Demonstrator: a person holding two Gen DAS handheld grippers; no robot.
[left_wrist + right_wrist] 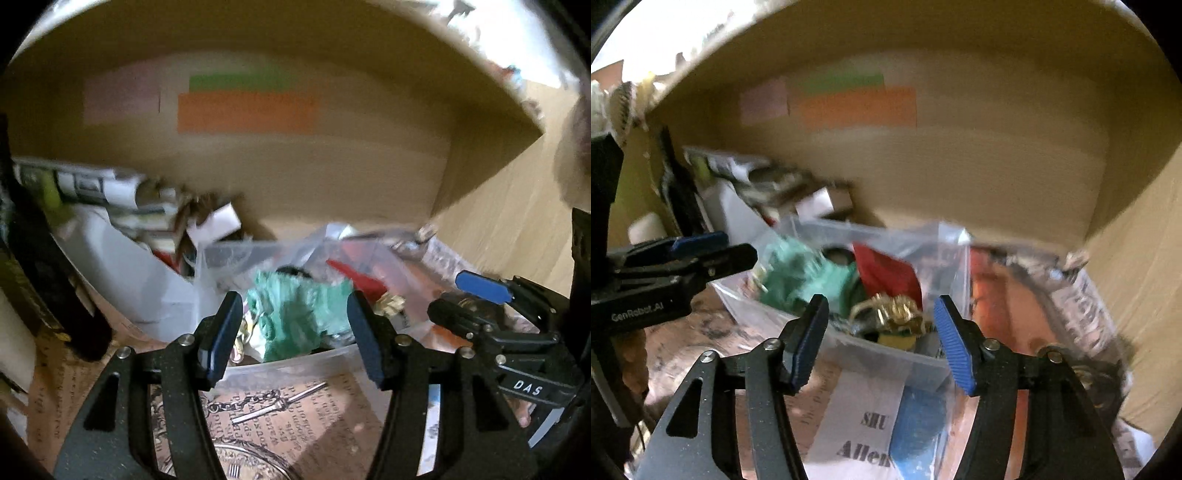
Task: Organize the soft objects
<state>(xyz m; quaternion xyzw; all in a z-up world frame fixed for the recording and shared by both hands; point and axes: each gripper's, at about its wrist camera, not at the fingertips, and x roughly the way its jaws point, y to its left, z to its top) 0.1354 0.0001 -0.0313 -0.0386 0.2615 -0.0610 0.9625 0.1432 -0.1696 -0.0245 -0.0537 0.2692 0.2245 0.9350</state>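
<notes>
A clear plastic bin [886, 354] stands on a printed paper surface and holds soft things: a green cloth [295, 317], also in the right wrist view [801, 280], a red cloth [886, 273] and a gold tinsel piece [894, 314]. My left gripper [295, 336] is open and empty just in front of the bin, the green cloth showing between its fingers. My right gripper [882, 339] is open and empty at the bin's near rim, in front of the gold piece. The right gripper shows at the right of the left wrist view [472, 299]. Both views are blurred.
A large cardboard box wall [295, 166] with orange and green labels stands behind the bin. Papers and white packets [122, 199] pile at the left. A clear plastic bag [945, 243] lies over the bin's right side. A printed sheet [860, 424] lies under my right gripper.
</notes>
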